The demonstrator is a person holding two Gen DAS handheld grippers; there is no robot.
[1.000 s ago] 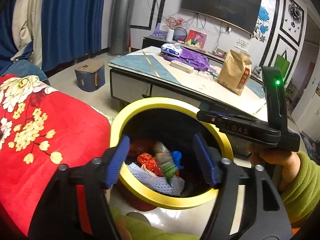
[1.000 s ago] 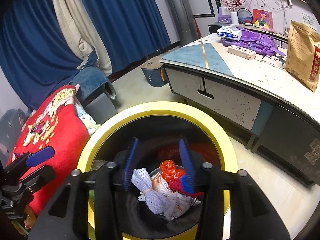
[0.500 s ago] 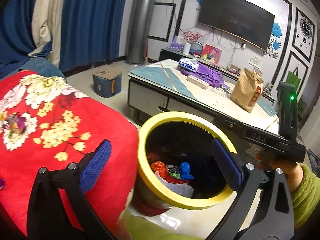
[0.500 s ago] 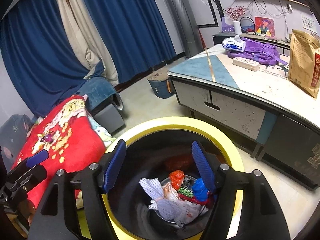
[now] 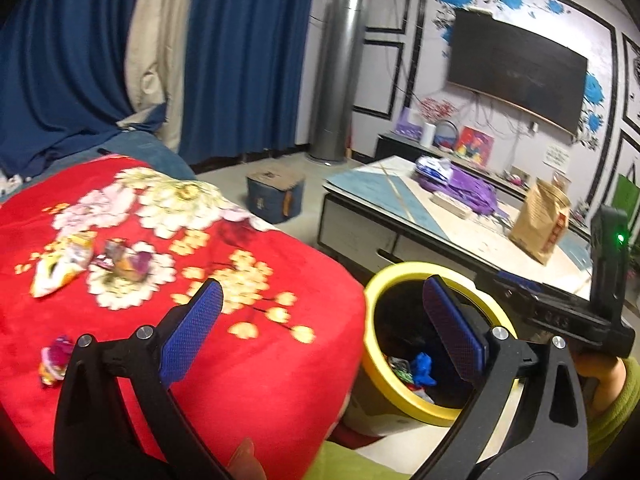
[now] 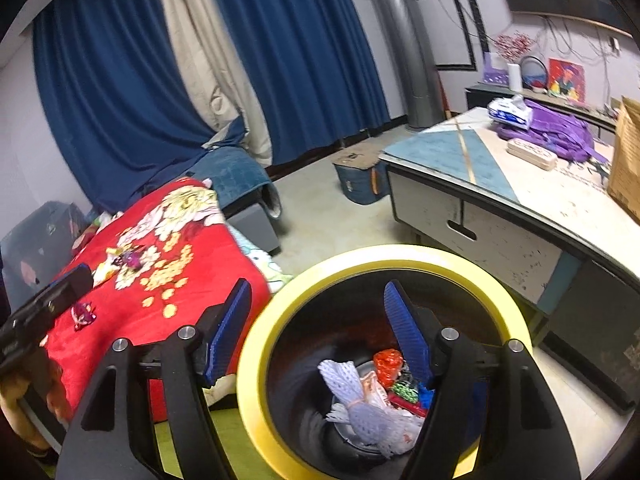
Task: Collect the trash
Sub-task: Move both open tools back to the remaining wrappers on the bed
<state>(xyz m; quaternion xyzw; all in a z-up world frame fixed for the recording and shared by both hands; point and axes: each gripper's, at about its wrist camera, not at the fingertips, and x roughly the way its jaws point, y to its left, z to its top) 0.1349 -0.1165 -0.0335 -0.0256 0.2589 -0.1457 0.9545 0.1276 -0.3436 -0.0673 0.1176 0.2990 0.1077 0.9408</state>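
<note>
left gripper (image 5: pixel 322 330): we had it wide apart, nothing between the blue pads (image 5: pixel 188 336); it hung over the edge of the red floral blanket (image 5: pixel 248 364), right pad over the bin's near rim.
right gripper (image 6: pixel 320 334): we held it spread too, empty; left pad (image 6: pixel 228 332) sat outside the bin over the blanket edge, right pad (image 6: pixel 408 340) inside the bin mouth.
trash bin (image 6: pixel 256 344): round, yellow rim, dark inside, on the floor just beside the blanket, between it and the coffee table (image 6: pixel 516 184).
trash in bin: we saw white foam netting (image 6: pixel 356 404), a red crumpled wrapper (image 6: pixel 387 362), a green bit and a blue scrap (image 5: pixel 424 368) piled at the bottom.
trash on blanket: a yellow-white wrapper (image 5: pixel 62 262) and a purple wrapper (image 5: pixel 124 260) lay next to each other near the flower print; one small pink-purple wrapper (image 5: pixel 56 362) sat apart, nearer the left gripper's left arm. All three well apart from the bin.
same pieces, right view: small wrapper (image 6: pixel 83 314) and the pair (image 6: pixel 124 260) visible, blurred.
coffee table: purple bag (image 5: pixel 468 190), brown paper bag (image 5: pixel 540 220), tissue pack (image 6: pixel 510 110) on top.
background: blue curtains (image 5: pixel 240 56), wall TV (image 5: pixel 516 68), small blue box (image 5: pixel 274 196) on the floor.
hands: our right hand (image 5: pixel 600 376) in a green sleeve gripped the right tool's handle beside the bin.
</note>
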